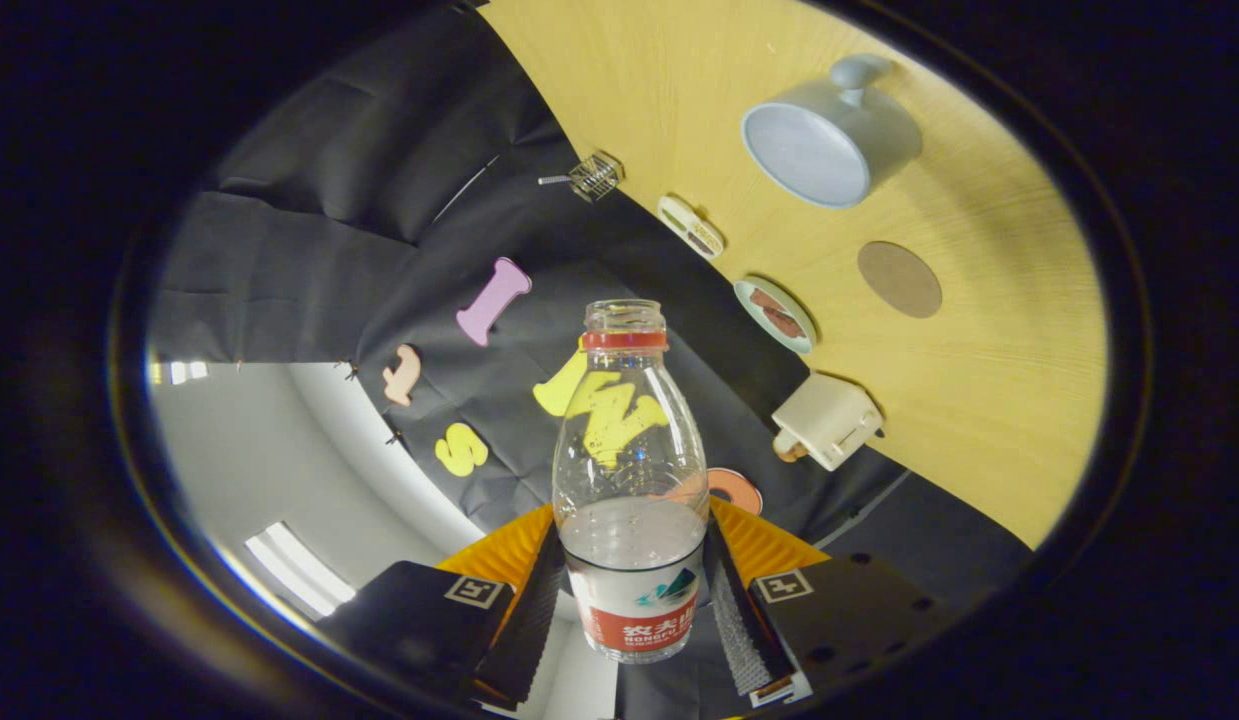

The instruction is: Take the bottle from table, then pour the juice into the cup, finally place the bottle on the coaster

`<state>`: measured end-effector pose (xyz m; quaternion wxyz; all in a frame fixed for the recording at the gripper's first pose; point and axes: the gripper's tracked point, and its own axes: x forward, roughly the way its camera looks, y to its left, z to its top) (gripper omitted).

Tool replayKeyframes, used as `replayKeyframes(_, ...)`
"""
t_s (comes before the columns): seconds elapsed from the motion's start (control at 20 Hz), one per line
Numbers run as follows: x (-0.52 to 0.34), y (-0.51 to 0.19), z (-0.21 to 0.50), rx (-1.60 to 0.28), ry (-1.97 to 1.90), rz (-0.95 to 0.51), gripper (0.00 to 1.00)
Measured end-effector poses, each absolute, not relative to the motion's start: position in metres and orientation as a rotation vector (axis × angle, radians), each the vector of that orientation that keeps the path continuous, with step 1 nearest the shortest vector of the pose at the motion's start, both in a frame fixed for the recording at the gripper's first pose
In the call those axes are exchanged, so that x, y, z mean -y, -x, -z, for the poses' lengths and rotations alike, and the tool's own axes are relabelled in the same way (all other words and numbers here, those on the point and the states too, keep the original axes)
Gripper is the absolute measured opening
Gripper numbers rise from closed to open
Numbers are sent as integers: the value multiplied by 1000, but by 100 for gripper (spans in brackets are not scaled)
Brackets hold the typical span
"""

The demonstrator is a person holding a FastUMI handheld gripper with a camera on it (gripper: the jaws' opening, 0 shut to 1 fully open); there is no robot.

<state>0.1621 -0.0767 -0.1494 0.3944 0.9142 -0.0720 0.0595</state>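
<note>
A clear plastic bottle [631, 480] with an open mouth and a red neck ring stands between my fingers, and the gripper [634, 590] is shut on its labelled lower part. Clear liquid fills only the bottom of it. The whole view is rolled, so the wooden table [989, 420] appears tilted beyond the bottle. A pale blue cup [814, 150] with a handle rests on the table, far beyond the fingers. Nearer than the cup lies a round brown coaster [899, 279], flat on the wood. The bottle is lifted off the table.
Along the table's far edge by the black cloth wall sit a small wire basket [592, 176], a small white tray [690, 226], a pale green plate [775, 313] with food on it, and a cream box-shaped object [827, 420].
</note>
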Motion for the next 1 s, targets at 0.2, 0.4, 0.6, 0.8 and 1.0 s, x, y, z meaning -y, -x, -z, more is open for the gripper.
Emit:
replayKeyframes(0.2,72,-161,145,176,-2310,-161,76)
replayKeyframes(0.4,62,-163,138,144,-2203,-160,76)
replayKeyframes(0.6,54,-164,139,105,-2053,-140,76)
replayKeyframes(0.8,43,-163,153,55,-1889,-119,76)
replayKeyframes(1.0,36,-160,162,8,-1659,-104,76)
